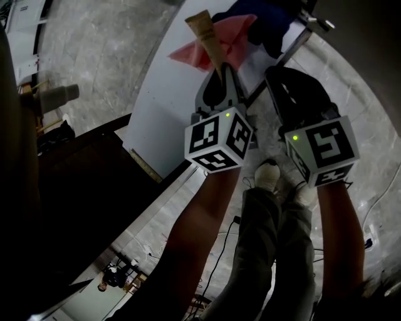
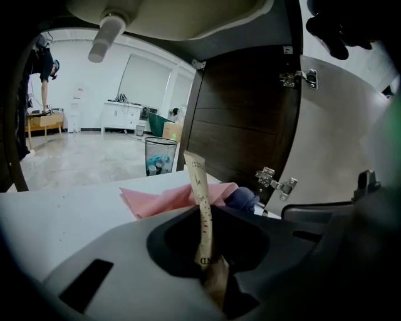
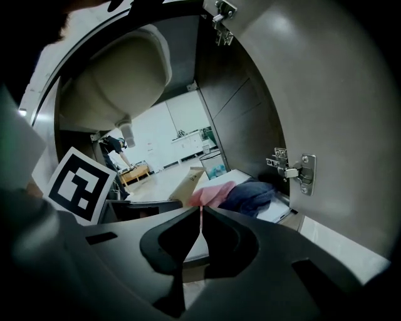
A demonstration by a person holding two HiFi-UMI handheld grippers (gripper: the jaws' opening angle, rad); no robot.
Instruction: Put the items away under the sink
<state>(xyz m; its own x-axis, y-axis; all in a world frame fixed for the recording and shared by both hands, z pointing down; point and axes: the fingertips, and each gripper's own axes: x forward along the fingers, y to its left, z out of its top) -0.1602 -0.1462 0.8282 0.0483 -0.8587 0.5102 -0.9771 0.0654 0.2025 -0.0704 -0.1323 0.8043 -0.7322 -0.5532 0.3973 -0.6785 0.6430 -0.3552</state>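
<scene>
My left gripper (image 1: 217,70) is shut on the lower end of a tan tube (image 1: 204,32), which sticks up and forward out of the jaws (image 2: 199,188). Just past the tube's tip a pink cloth (image 1: 220,39) lies on the white cabinet floor (image 1: 160,94), with a dark blue cloth (image 1: 266,25) beside it at the right. The right gripper view shows both cloths, the pink cloth (image 3: 213,193) and the blue cloth (image 3: 250,194). My right gripper (image 3: 200,216) is to the right of the left one (image 1: 285,81). Its jaws meet with nothing between them.
The sink basin (image 2: 169,15) and its drain pipe (image 2: 103,39) hang overhead. The open cabinet door with metal hinges (image 2: 276,182) stands at the right, close to my right gripper (image 3: 294,169). A mesh bin (image 2: 160,157) stands in the room beyond. My shoes (image 1: 268,172) are on the floor below.
</scene>
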